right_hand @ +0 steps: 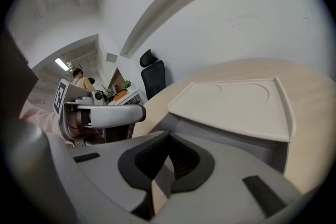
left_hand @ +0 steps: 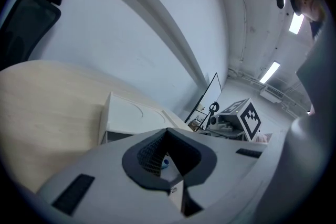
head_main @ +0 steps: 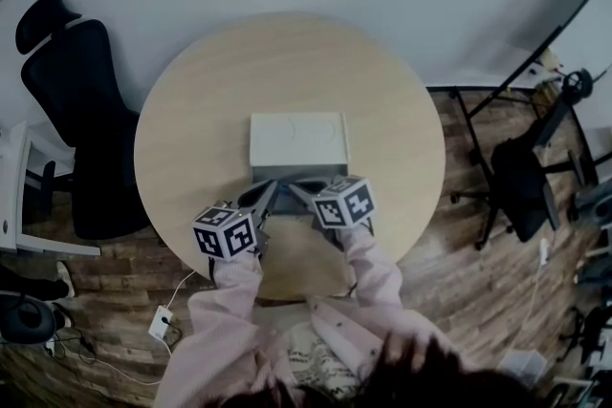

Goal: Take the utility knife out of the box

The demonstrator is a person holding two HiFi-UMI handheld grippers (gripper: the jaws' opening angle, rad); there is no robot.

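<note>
Presently, both tools meet at the near face of the white box (head_main: 298, 145), which sits at the middle of the round counter (head_main: 191, 110). The left hand-held gripper (head_main: 271, 190) has its jaws pressed together with nothing between them. The right hand-held gripper (head_main: 295, 190) is likewise closed and empty. The utility knife shows in no view and presumably lies inside the box. To open the box cleanly, one jaw pair should probably spread and brace the box body while the other works the near edge. The box looks light and may slide on the smooth counter.

Matt wood table (head_main: 191, 124), smooth, perhaps plastic box (head_main: 298, 140)
</note>
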